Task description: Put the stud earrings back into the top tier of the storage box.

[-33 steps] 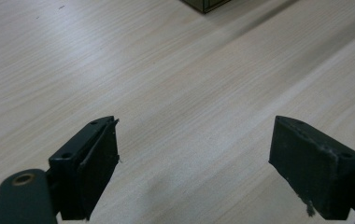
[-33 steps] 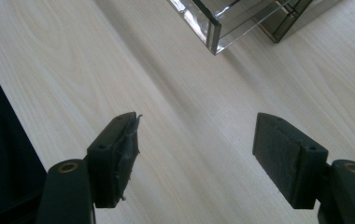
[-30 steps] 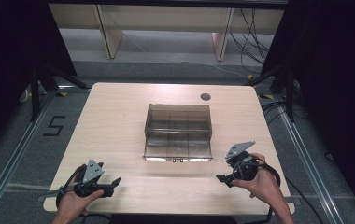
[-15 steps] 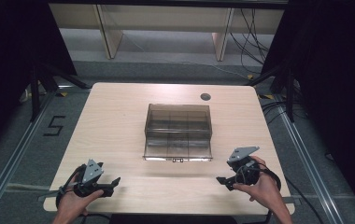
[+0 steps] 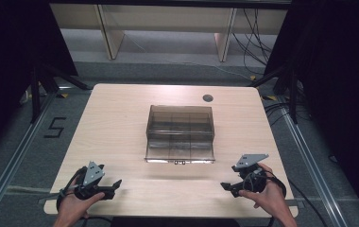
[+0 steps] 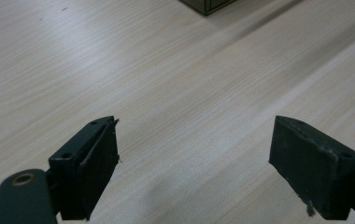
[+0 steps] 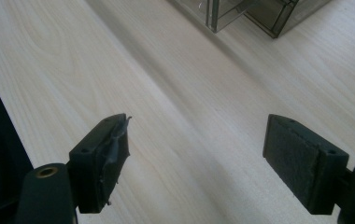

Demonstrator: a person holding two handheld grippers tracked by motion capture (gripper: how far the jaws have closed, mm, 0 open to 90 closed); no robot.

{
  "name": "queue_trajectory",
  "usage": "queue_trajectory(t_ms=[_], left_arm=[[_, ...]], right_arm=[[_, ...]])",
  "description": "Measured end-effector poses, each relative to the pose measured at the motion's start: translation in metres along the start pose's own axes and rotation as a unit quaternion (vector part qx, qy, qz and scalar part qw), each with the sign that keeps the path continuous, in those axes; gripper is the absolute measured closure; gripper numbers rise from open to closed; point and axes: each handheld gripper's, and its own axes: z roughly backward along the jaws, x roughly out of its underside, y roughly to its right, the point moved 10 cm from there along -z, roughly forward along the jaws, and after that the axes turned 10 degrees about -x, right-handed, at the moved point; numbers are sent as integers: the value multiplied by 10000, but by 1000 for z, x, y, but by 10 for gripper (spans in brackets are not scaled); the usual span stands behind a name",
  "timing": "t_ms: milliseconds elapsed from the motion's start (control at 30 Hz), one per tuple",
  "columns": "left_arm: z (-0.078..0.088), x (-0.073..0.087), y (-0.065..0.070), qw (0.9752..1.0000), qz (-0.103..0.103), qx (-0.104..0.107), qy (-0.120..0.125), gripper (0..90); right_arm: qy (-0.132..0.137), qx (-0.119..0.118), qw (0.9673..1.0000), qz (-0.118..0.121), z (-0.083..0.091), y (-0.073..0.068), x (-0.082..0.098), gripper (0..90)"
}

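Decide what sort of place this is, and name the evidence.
Probably a lab recording station: a bare wooden table ringed by dark curtains, loose cables on the floor, a taped floor number, and a clear compartment box.

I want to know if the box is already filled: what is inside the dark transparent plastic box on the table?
The dark transparent plastic box shows divider walls forming compartments, apparently without contents; tinted walls and glare hide details.

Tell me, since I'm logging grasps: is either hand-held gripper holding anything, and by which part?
Nothing is held. The left hand-held gripper and right hand-held gripper both stand open over bare table, short of the box.
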Motion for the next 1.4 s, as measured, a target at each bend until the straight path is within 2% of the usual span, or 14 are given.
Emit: queue_trajectory(t_ms=[133, 167, 200, 300, 433, 467, 667, 767, 867, 1133, 1200, 1267, 1300, 1400], left_arm=[[0, 0, 0, 10000, -1, 20, 4, 151], [0, 0, 0, 10000, -1, -7, 6, 150], [0, 1, -1, 10000, -37, -12, -16, 150], [0, 0, 1, 10000, 11, 11, 10, 150], [0, 0, 0, 10000, -2, -1, 3, 150], [0, 0, 0, 10000, -8, -17, -1, 151], [0, 0, 1, 10000, 14, 9, 6, 151], [0, 0, 1, 10000, 6, 10, 7, 151], [0, 0, 1, 10000, -2, 13, 3, 150], [0, 0, 1, 10000, -16, 14, 4, 150], [0, 0, 1, 10000, -18, 16, 3, 150], [0, 0, 1, 10000, -21, 19, 7, 151], [0, 0, 1, 10000, -3, 14, 6, 150], [0, 0, 1, 10000, -2, 18, -5, 150]], right_arm=[[38, 31, 10000, 19, -1, 1, 4, 232], [-47, -28, 9999, -92, 0, -1, 6, 232], [53, -2, 9998, -200, -1, -2, 6, 232], [82, 51, 9999, -125, -2, 0, 8, 229], [98, -7, 9995, -306, -2, -5, 12, 229], [92, 33, 9998, -162, -1, -2, 12, 228], [159, -2, 9995, -261, -3, -5, 16, 220], [190, 15, 9997, -147, -4, -5, 17, 218], [69, -28, 9996, -259, -2, -7, 22, 211], [151, 20, 9994, -298, -4, -10, 28, 197], [26, 11, 9993, -376, -2, -12, 32, 197], [152, 100, 9995, -259, -4, -10, 32, 190], [33, 92, 9994, -332, -2, -10, 35, 185], [191, 135, 9991, -358, -4, -11, 35, 180]])
